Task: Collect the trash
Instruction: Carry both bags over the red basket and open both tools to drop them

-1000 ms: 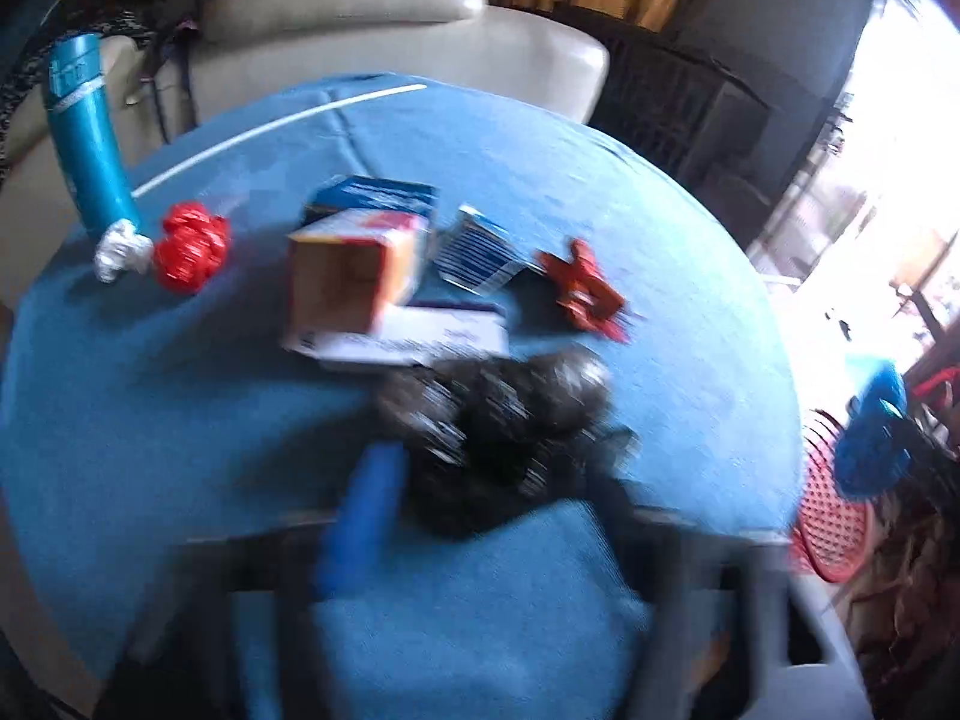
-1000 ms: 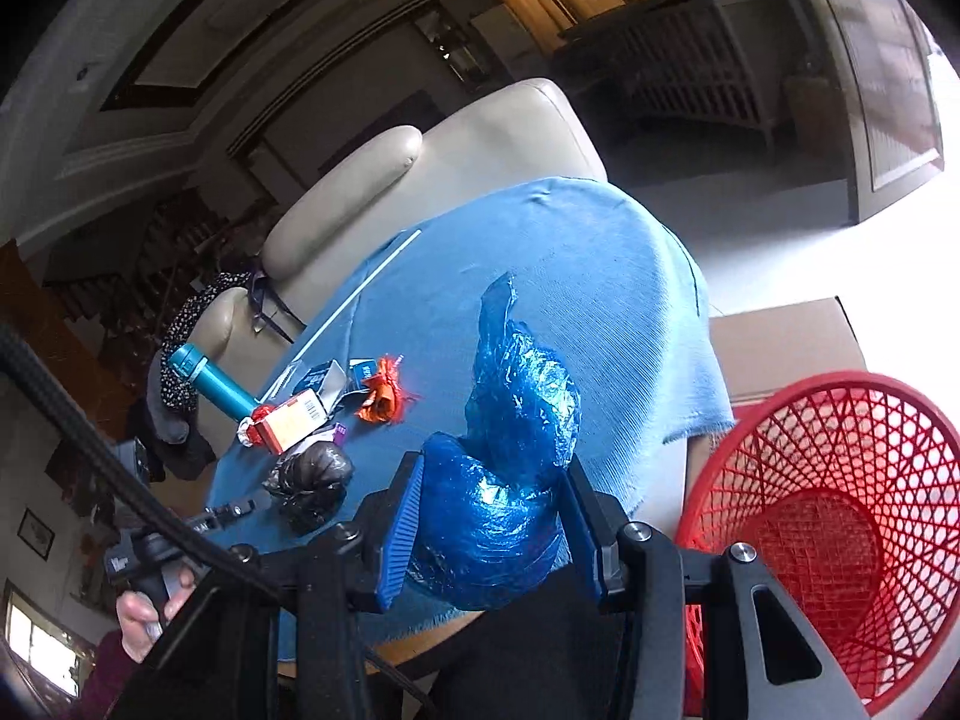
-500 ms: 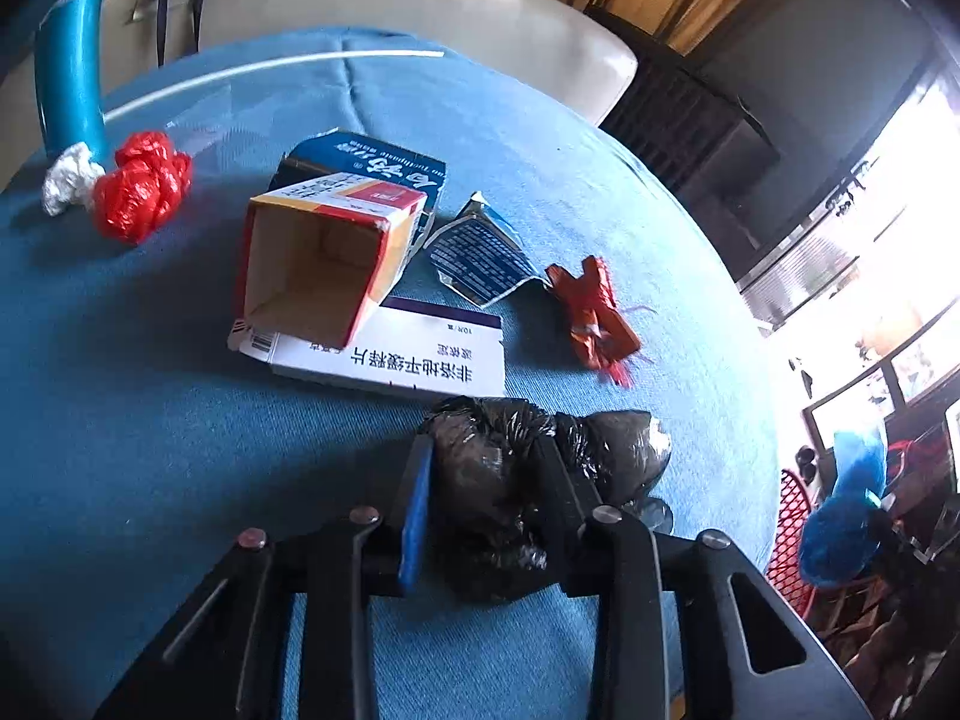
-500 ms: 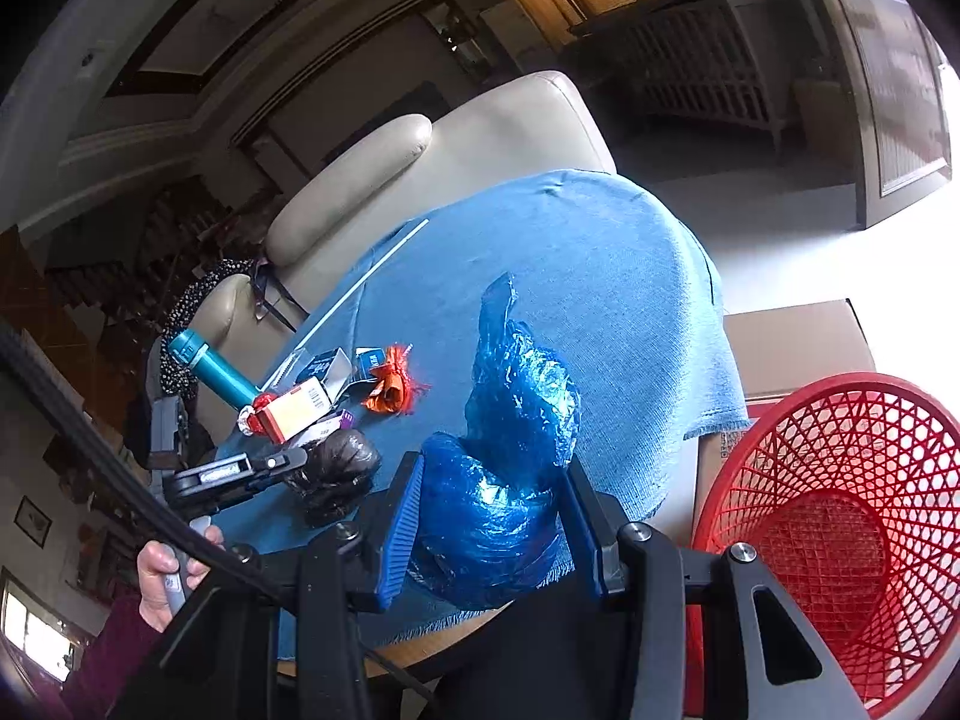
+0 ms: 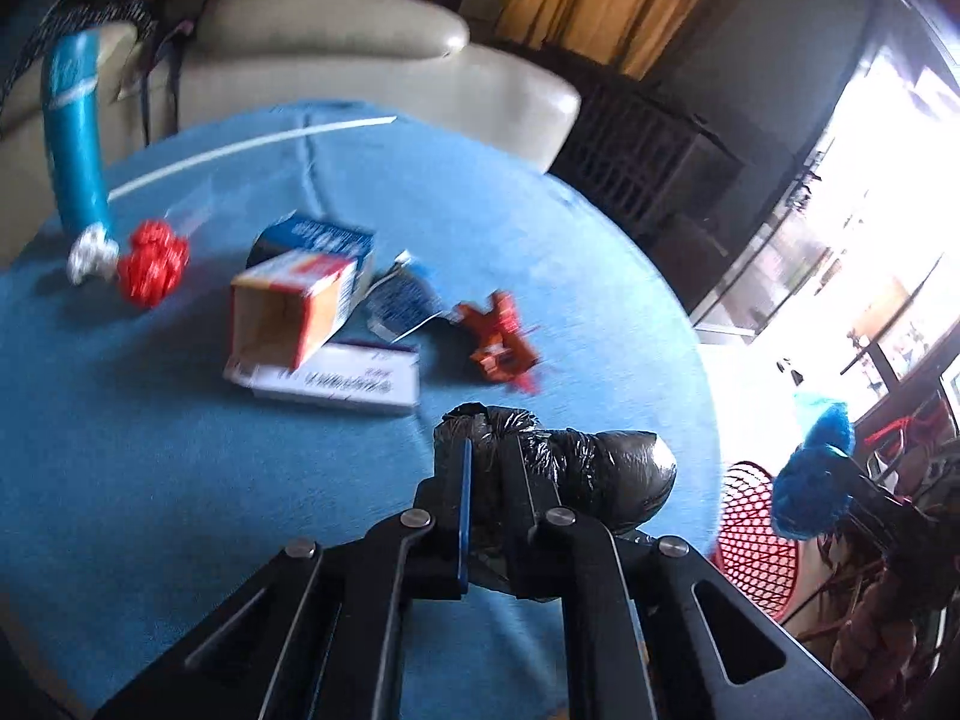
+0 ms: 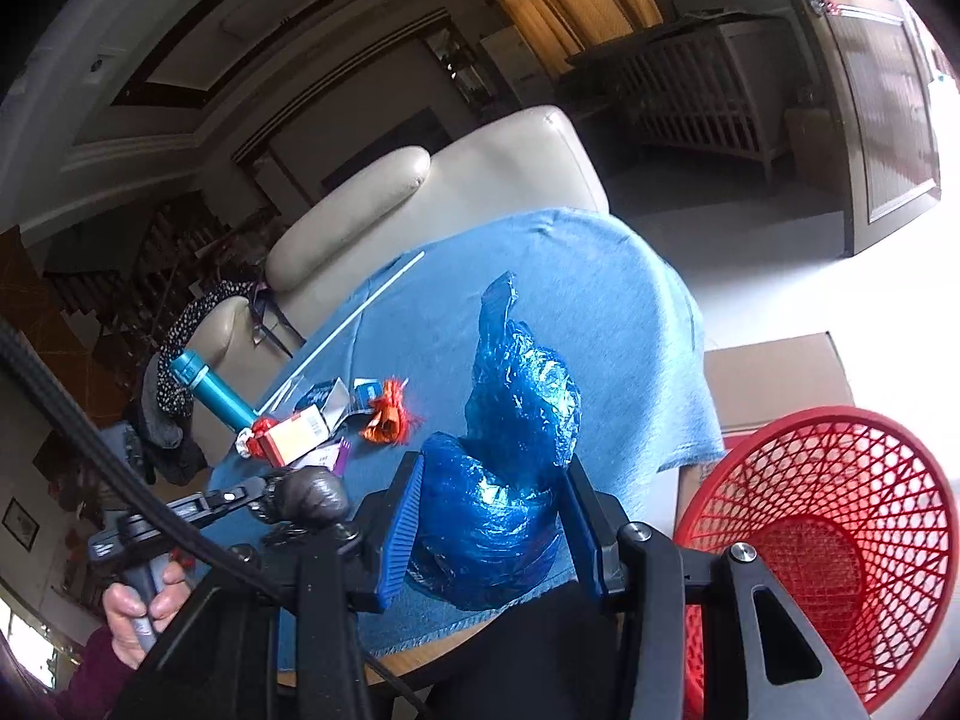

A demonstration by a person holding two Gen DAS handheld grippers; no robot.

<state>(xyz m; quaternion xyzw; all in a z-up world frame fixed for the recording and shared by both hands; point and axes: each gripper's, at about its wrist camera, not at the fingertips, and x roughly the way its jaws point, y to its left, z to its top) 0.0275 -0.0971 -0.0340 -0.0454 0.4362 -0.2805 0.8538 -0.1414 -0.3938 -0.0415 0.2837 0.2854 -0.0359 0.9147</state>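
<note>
I have both grippers loaded. My left gripper (image 5: 489, 468) has clamped down hard on the black plastic wad (image 5: 576, 474), fingers nearly together with the bag squeezed between them, just above the blue tablecloth (image 5: 150, 450). My right gripper (image 6: 492, 516) holds the blue plastic bag (image 6: 510, 468) between half-spread fingers. The red basket (image 6: 828, 552) sits at 3 o'clock of it in the right wrist view, below the table edge. I judge this the carry step: next I must swing each wad over the basket and release. Boxes (image 5: 300, 306) and the orange wrapper (image 5: 501, 339) wait at 11 to 12 o'clock.
</note>
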